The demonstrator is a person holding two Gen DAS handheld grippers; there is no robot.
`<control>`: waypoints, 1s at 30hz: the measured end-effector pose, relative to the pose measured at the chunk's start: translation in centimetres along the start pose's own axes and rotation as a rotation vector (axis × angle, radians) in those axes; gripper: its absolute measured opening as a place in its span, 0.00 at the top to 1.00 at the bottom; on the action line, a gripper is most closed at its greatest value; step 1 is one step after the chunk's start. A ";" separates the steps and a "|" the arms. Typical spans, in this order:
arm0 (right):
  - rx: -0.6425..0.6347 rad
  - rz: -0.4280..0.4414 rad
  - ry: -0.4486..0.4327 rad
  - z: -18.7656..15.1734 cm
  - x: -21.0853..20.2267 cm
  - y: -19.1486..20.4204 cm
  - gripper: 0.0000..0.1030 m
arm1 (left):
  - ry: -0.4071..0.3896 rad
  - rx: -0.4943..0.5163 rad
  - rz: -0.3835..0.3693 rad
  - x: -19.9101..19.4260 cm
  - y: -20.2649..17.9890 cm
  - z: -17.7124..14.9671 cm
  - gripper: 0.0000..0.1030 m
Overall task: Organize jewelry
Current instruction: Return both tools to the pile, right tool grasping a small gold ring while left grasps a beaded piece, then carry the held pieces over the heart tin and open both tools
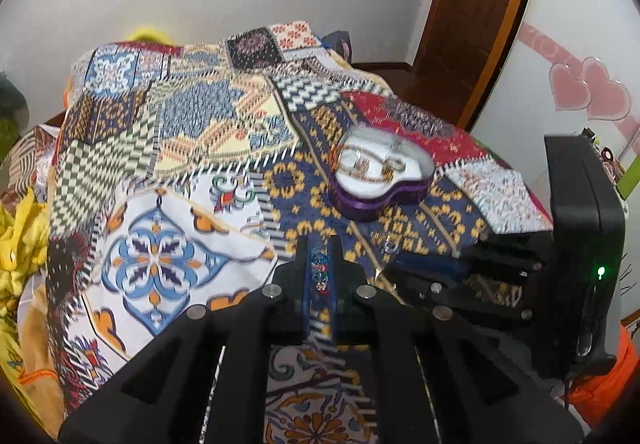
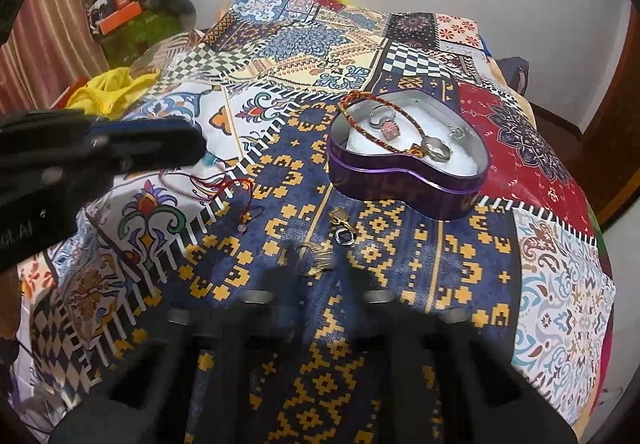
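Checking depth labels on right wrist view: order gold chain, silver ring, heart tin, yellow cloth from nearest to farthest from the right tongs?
1. Gold chain, at the tips of the right tongs.
2. Silver ring, just beyond.
3. Heart tin, ahead, slightly right.
4. Yellow cloth, far left.

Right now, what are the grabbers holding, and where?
The left gripper pinches a beaded bracelet by its beads. The right gripper is blurred; cannot tell.
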State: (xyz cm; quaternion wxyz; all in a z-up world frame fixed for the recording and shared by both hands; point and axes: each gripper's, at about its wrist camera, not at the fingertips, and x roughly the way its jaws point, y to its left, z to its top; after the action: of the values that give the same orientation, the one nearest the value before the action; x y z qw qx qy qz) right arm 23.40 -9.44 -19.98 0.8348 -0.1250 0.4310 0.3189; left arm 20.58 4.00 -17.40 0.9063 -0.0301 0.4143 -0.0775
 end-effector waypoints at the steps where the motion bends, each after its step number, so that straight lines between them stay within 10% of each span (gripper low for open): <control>1: 0.010 0.009 -0.006 0.1 -0.4 -0.3 0.92 | -0.010 0.003 -0.004 -0.3 -0.2 0.4 0.94; 21: 0.091 0.064 0.022 0.2 0.7 -0.5 0.77 | -0.037 0.023 0.001 -1.2 -0.3 0.2 0.94; 30: 0.039 0.035 0.005 0.5 0.7 0.2 0.93 | -0.041 0.009 -0.001 -1.3 0.3 0.2 0.94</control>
State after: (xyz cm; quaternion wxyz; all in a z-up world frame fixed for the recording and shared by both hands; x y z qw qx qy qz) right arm 23.90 -8.79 -20.19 0.8303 -0.1020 0.4411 0.3249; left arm 19.94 4.48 -16.34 0.9148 -0.0277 0.3952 -0.0790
